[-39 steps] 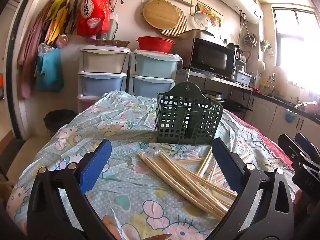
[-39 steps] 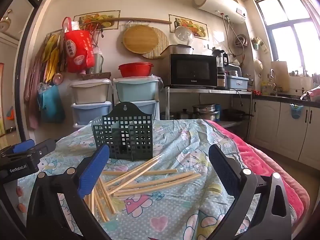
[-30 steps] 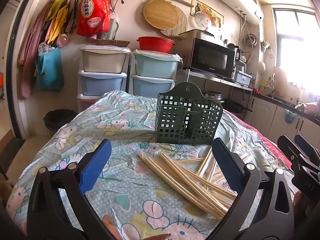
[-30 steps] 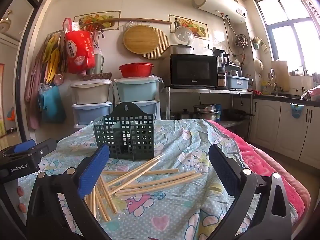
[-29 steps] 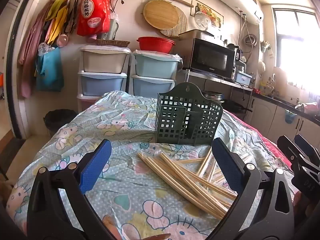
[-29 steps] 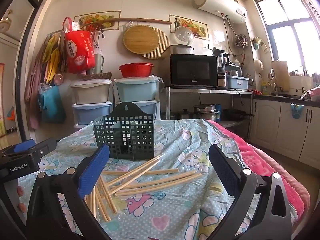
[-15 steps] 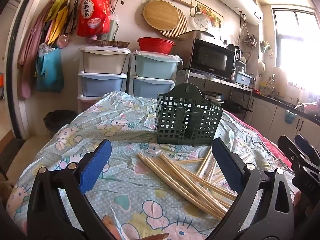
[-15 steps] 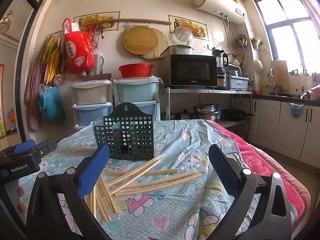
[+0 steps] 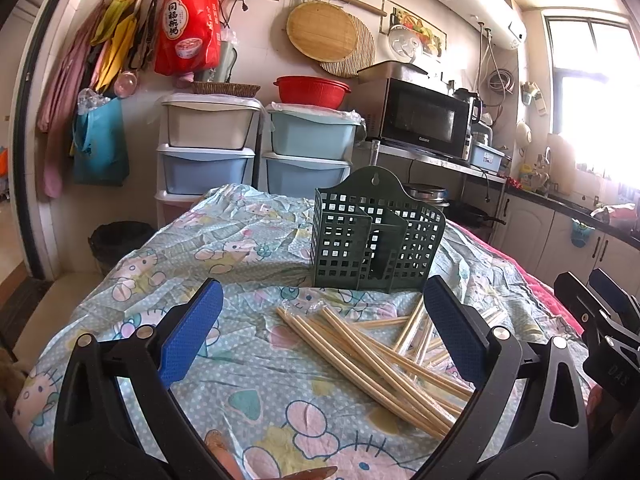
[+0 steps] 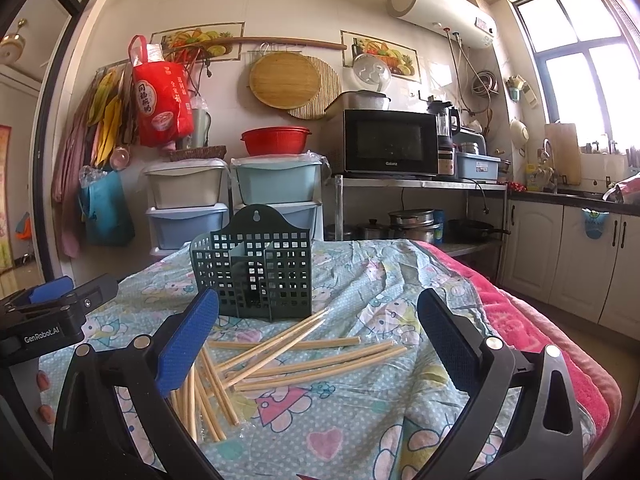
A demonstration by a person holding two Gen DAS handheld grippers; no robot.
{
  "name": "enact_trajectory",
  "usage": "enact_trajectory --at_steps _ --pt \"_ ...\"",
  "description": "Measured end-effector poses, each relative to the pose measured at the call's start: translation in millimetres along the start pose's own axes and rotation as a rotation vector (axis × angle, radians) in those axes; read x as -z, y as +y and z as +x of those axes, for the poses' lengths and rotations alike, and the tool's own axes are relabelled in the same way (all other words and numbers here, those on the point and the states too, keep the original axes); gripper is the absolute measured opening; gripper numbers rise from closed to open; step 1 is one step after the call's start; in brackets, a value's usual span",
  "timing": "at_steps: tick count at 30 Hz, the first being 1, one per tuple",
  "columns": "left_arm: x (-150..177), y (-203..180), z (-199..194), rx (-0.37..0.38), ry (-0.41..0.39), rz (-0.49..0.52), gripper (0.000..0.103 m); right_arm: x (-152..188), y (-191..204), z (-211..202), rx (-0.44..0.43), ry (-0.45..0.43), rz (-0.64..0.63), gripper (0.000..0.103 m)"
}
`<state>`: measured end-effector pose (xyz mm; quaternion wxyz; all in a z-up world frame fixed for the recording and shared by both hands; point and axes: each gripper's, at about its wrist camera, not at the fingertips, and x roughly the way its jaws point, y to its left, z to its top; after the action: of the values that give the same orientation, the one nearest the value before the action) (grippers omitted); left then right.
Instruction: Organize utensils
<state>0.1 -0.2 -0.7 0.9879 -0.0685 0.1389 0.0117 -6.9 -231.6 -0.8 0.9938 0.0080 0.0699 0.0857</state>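
Chopsticks (image 9: 372, 356) light, stiff, smooth, scattered mid-bench (image 9: 256, 364) before green holder (image 9: 376, 236); we pinch one mid-length. Left hand-held gripper (image 9: 320, 320) and right hand-held gripper (image 10: 316, 322) both spread, empty.

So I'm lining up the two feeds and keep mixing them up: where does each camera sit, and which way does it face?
Left wrist: on the left gripper, looking forward over the chopsticks to the green basket; its open blue-padded fingers frame the view, the right gripper at the right edge.
Right wrist: on the right gripper, facing the same basket from further right; the left gripper shows at the left.
Shared: chopsticks, basket, tablecloth, microwave.
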Motion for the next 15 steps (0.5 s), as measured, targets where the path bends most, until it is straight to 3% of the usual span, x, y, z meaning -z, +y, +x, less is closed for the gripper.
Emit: enact_trajectory --at_steps 15 --pt "0.3 0.0 -0.1 0.000 -0.002 0.000 0.093 2.4 0.5 1.7 0.005 0.001 0.002 0.097"
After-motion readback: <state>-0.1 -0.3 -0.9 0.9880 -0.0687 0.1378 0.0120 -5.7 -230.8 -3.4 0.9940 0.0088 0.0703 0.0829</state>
